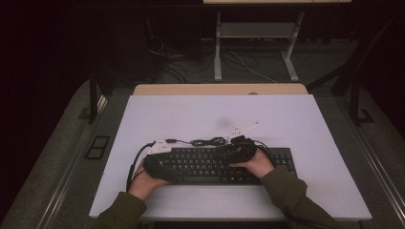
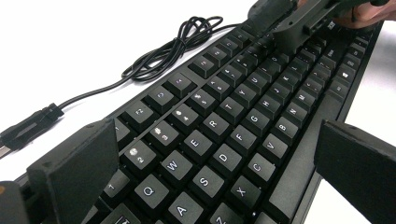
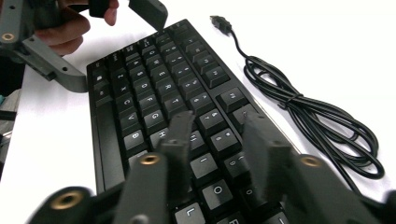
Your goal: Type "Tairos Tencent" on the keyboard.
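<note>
On the table, keyboard (image 1: 210, 164) lies lengthwise left-right, keys up.

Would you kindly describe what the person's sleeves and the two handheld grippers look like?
Both sleeves are olive green. Each gripper is black: the left gripper has broad, flat, block-like jaws, the right gripper narrower dark jaws on arms with brass-coloured rivets. Pale three-cornered plates top them, and black cables trail away.
</note>
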A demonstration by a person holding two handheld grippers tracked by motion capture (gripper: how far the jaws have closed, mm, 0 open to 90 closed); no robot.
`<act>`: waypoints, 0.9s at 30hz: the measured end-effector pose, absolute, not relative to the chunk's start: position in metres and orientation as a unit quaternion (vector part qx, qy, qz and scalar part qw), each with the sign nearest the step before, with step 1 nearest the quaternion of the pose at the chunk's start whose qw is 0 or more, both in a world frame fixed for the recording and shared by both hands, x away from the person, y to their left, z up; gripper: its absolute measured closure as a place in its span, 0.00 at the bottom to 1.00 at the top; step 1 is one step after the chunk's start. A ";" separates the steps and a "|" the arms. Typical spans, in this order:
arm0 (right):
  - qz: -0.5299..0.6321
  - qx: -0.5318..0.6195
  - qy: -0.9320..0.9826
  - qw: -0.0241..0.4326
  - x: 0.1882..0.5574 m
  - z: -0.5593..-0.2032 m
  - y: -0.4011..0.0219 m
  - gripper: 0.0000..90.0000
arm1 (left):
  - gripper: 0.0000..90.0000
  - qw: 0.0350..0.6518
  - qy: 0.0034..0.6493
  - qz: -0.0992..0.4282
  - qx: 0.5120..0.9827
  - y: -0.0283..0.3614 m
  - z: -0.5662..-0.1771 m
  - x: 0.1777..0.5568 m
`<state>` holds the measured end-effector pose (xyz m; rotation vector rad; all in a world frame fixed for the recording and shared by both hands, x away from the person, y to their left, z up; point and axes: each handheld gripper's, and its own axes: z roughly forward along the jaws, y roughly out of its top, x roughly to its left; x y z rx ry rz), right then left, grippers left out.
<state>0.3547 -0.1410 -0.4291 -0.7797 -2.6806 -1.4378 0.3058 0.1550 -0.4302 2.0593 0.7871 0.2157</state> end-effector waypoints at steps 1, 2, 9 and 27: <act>-0.458 -0.252 -0.852 0.000 0.355 -0.429 -0.141 0.62 | 0.00 0.448 0.318 0.087 0.831 0.155 -0.430 0.306; -0.458 -0.255 -0.852 -0.002 0.355 -0.429 -0.142 0.59 | 0.00 0.451 0.319 0.086 0.829 0.155 -0.429 0.306; -0.462 -0.261 -0.847 -0.018 0.355 -0.428 -0.142 0.41 | 0.00 0.457 0.320 0.089 0.825 0.155 -0.426 0.307; -0.470 -0.269 -0.841 -0.022 0.356 -0.428 -0.141 0.35 | 0.29 0.465 0.317 0.096 0.821 0.148 -0.427 0.319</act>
